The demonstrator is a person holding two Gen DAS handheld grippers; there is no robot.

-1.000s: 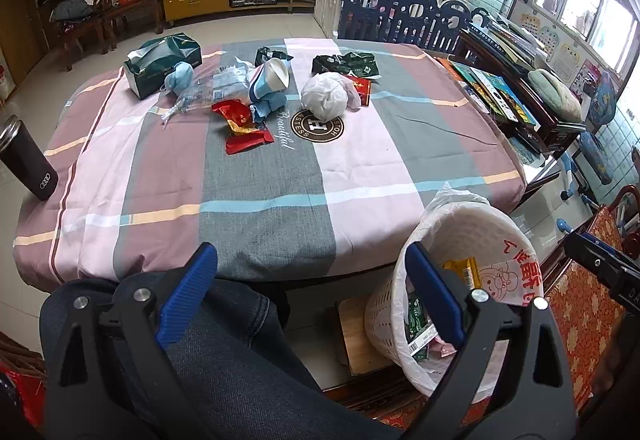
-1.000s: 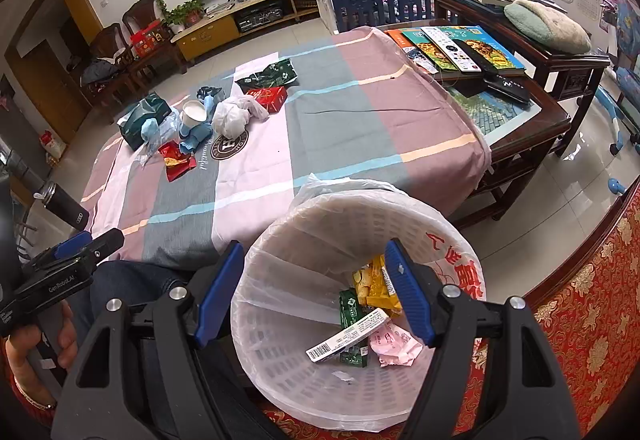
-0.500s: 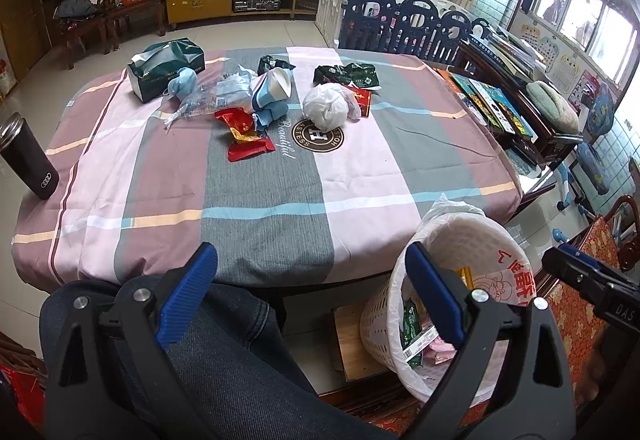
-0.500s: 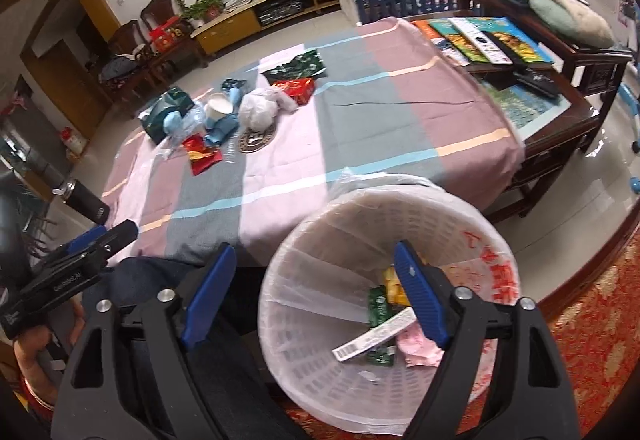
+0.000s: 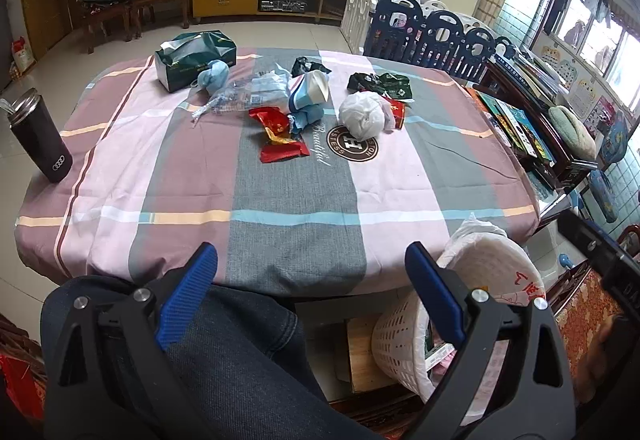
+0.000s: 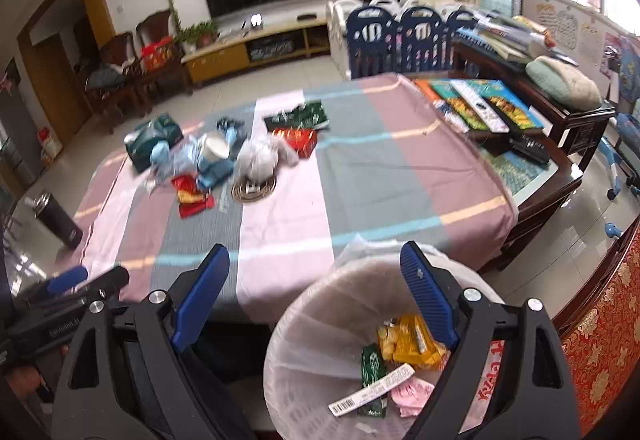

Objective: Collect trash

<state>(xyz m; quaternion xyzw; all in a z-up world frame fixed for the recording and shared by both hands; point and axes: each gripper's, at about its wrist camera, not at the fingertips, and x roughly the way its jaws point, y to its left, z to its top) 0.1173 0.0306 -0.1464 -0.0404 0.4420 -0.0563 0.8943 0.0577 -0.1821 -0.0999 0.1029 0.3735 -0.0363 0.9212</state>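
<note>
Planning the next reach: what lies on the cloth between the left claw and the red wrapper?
Nothing: in the left wrist view the tablecloth is bare from the left claw up to the red wrapper.

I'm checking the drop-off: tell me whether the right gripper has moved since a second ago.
Yes. The right gripper, jaws just opening and empty, has drawn back from over the lined basket toward the table; the basket now sits lower right in its view.

Matt checked cloth tablecloth [image 5: 280, 208], white perforated plastic basket [image 5: 396, 336], glossy floor tiles [image 6: 576, 260]
</note>
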